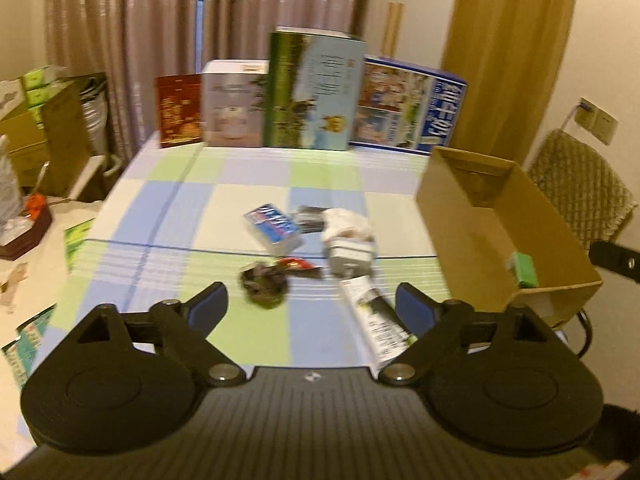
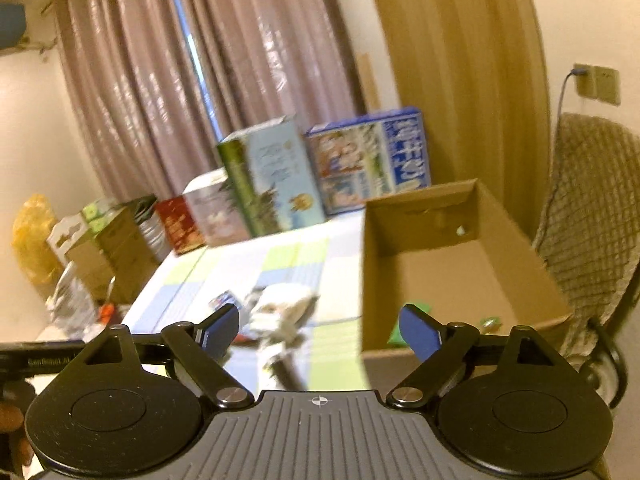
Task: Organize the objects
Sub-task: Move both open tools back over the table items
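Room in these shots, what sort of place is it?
Probably a lived-in home room: curtains over a window, a table under a checked cloth, a padded chair, stored boxes.

Ahead of the left fingers (image 1: 212, 304), a cluster of small items is spread on the tabletop (image 1: 180, 208): a crumpled wrapper (image 1: 264, 280) nearest, a card pack (image 1: 274, 226) beyond it, and a small box (image 1: 350, 256) to the right. A leaflet (image 1: 378, 318) is laid just inside the right-hand finger. An open cardboard box (image 1: 480, 216) is placed to the right, with a small carton (image 1: 524, 270) inside. Four upright boxes (image 1: 312, 92) are lined along the far edge.
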The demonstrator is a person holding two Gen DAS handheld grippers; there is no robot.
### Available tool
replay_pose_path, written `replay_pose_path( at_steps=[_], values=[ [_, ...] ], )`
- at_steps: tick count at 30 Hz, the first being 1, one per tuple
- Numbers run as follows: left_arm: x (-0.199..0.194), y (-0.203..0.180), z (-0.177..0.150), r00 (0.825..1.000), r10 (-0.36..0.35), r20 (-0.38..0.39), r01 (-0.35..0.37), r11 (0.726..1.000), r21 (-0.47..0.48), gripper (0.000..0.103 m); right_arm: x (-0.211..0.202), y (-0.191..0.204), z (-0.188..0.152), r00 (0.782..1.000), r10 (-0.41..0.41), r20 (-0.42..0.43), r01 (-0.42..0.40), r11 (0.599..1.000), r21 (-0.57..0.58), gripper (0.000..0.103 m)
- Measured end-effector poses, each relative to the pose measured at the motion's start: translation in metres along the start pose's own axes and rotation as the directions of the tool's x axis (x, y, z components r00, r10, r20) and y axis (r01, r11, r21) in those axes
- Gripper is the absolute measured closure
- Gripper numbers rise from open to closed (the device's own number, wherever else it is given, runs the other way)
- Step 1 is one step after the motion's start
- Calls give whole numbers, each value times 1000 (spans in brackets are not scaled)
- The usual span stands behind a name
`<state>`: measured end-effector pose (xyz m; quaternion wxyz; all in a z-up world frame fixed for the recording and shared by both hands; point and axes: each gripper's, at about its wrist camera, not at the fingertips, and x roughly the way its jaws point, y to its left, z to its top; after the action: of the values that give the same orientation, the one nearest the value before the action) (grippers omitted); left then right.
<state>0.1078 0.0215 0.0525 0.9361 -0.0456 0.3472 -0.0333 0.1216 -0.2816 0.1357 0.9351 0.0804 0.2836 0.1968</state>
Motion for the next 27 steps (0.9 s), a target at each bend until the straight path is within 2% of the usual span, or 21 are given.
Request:
replay_pose_path(
  at_steps=[4,13,24,27],
  values=[
    [-8,19,-11,999,42,0,-42,999,-10,4,8,19,-17,999,14,-43,-15,1000,-27,17],
    [-1,38,-25,998,60,-20,-61,998,-14,1,36,45,-50,993,26,-118,-37,995,-91,16],
    [40,50,-27,998,48,-43,-48,999,6,1,93,53,-66,985,8,-170,-40,981,-191,17],
    [57,53,-26,998,33,-54,-32,999,16,1,118,54,-69,980,18,-197,-63,972,-228,25]
  ],
)
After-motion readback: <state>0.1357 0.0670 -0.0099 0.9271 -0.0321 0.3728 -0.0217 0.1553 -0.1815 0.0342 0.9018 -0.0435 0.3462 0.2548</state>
